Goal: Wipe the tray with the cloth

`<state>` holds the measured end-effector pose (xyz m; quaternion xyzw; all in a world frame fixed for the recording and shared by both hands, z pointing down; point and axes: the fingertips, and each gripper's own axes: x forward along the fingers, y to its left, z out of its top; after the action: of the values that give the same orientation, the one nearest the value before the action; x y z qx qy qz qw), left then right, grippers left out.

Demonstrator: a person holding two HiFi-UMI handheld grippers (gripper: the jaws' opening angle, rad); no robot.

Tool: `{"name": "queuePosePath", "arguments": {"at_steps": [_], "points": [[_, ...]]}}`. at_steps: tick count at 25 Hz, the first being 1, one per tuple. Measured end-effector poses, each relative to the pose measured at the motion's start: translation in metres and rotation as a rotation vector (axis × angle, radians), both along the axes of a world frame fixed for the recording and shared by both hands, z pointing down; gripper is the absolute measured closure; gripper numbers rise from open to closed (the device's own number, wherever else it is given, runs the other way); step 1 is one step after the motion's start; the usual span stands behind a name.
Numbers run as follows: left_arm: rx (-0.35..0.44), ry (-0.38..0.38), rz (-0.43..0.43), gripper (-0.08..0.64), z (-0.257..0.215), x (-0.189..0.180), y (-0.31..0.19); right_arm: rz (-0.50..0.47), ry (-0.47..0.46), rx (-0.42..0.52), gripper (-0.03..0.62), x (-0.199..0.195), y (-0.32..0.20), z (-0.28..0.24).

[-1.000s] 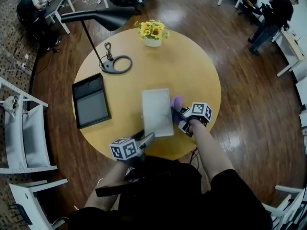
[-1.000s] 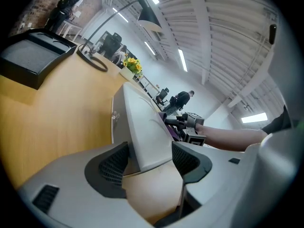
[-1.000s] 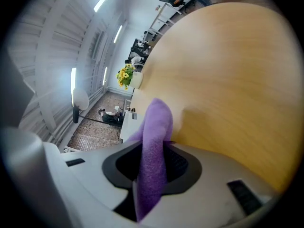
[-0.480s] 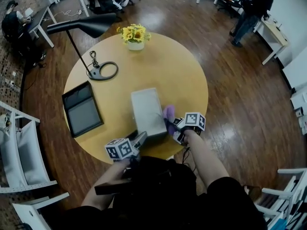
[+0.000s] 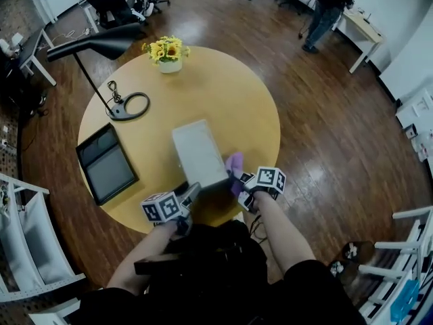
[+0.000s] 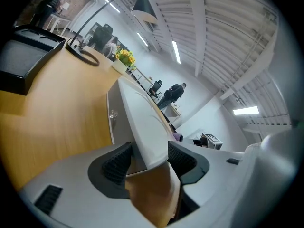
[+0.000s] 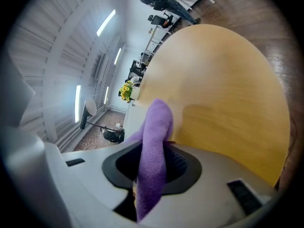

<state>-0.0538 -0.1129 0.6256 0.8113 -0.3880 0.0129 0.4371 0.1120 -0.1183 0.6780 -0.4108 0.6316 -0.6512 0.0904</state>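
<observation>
Count: one round tabletop (image 5: pixel 230 93), one white tray (image 5: pixel 196 151), one purple cloth (image 5: pixel 235 163), two hand-held grippers. Also one black panel (image 5: pixel 105 164) at the left, one lamp (image 5: pixel 101 42) with a ring base, one pot of yellow flowers (image 5: pixel 167 51) at the far edge. One person (image 5: pixel 325 2) stands in the background.

Tray lies near the tabletop's near edge, long side pointing away. Cloth is just beside its right near corner.

Left hand-held gripper (image 5: pixel 191 191): forearm comes in from below, jaws aimed at the tray's near left corner. In the left gripper view the jaws (image 6: pixel 149 156) are closing, with the tray (image 6: pixel 142 122) edge between them and a pad against each face.

Right hand-held gripper (image 5: pixel 240 181): bare forearm is stretched forward, right of the tray. Jaws (image 7: pixel 154 165) are clamped on the cloth (image 7: pixel 156 137), which stands up between the pads in a fold.

Markings: each gripper's cube bears square black-and-white markers.
</observation>
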Motion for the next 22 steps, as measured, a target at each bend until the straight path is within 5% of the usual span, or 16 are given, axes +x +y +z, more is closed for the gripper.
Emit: {"name": "queuePosePath", "arguments": {"at_steps": [7, 10, 16, 22], "points": [[-0.001, -0.015, 0.005, 0.33, -0.001, -0.001, -0.004, 0.201, -0.056, 0.054, 0.499, 0.006, 0.024, 0.002], [0.031, -0.045, 0.013, 0.322, -0.011, -0.002, -0.006, 0.256, -0.153, 0.032, 0.499, -0.001, 0.043, 0.006], [0.381, -0.245, 0.061, 0.303, -0.077, -0.021, -0.095, 0.251, -0.202, 0.027, 0.499, -0.018, 0.063, -0.008], [0.292, -0.323, 0.185, 0.263, -0.043, -0.021, -0.196, 0.239, -0.171, 0.0, 0.499, -0.023, 0.068, -0.011]]}}
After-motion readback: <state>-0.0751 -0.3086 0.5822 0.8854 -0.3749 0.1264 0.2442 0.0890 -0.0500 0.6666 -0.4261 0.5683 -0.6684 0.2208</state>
